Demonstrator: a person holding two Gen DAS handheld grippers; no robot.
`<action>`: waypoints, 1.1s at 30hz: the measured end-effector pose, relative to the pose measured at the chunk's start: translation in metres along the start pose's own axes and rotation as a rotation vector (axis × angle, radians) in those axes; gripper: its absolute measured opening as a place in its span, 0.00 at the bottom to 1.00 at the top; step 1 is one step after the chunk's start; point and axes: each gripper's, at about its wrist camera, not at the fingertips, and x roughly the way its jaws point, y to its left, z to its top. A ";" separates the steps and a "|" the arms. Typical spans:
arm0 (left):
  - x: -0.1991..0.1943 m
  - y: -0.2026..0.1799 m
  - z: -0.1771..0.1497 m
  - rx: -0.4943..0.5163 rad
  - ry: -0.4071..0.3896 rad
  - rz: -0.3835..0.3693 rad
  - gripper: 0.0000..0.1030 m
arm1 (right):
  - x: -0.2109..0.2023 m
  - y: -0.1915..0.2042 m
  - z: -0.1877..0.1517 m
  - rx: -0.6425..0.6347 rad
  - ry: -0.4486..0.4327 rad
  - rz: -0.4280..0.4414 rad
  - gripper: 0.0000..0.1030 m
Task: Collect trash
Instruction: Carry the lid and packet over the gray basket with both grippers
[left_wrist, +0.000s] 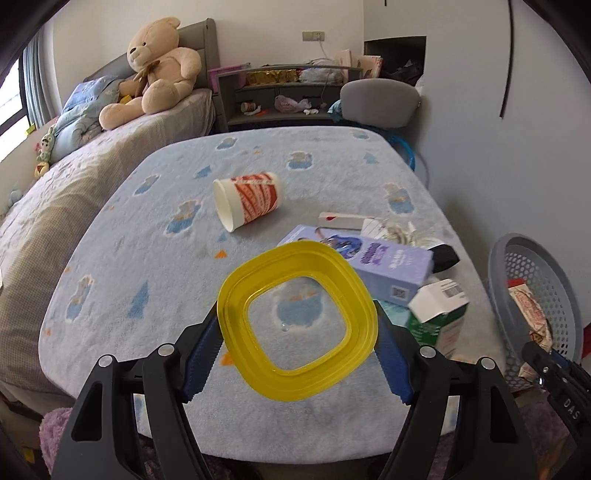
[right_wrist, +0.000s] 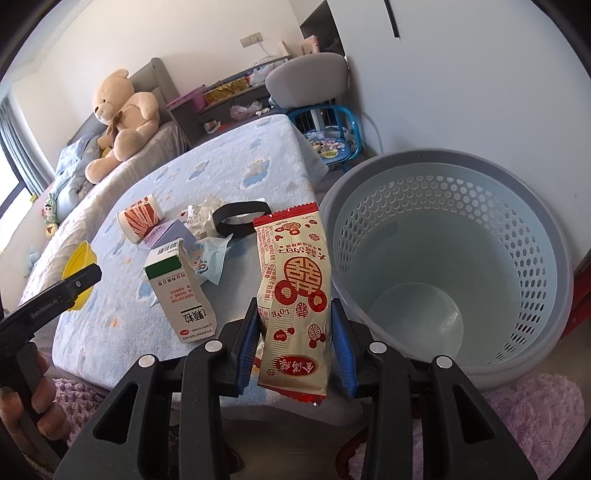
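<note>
My left gripper (left_wrist: 297, 325) is shut on a yellow square plastic lid (left_wrist: 334, 273) and holds it above the blue blanket-covered table (left_wrist: 147, 258). My right gripper (right_wrist: 295, 325) is shut on a red and cream snack wrapper (right_wrist: 295, 280), held upright just left of the grey perforated trash basket (right_wrist: 443, 236), whose inside looks bare. On the table lie a red-striped paper cup (left_wrist: 247, 199) on its side, a purple box (left_wrist: 373, 262), a green and white carton (right_wrist: 181, 295), crumpled tissue (right_wrist: 205, 218) and a black band (right_wrist: 240, 218).
A bed with a teddy bear (left_wrist: 159, 62) lies left of the table. A grey chair (left_wrist: 380, 99) and a shelf unit (left_wrist: 280, 92) stand behind it. A blue child's stool (right_wrist: 332, 140) stands by the wall. The basket (left_wrist: 535, 295) sits at the table's right.
</note>
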 end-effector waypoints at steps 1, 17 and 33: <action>-0.006 -0.008 0.002 0.013 -0.013 -0.013 0.71 | -0.004 -0.003 0.002 0.000 -0.008 -0.003 0.36; -0.034 -0.163 0.019 0.232 -0.076 -0.249 0.71 | -0.058 -0.094 0.030 0.084 -0.084 -0.139 0.36; 0.020 -0.250 0.018 0.330 0.027 -0.344 0.71 | -0.040 -0.154 0.044 0.119 -0.035 -0.187 0.38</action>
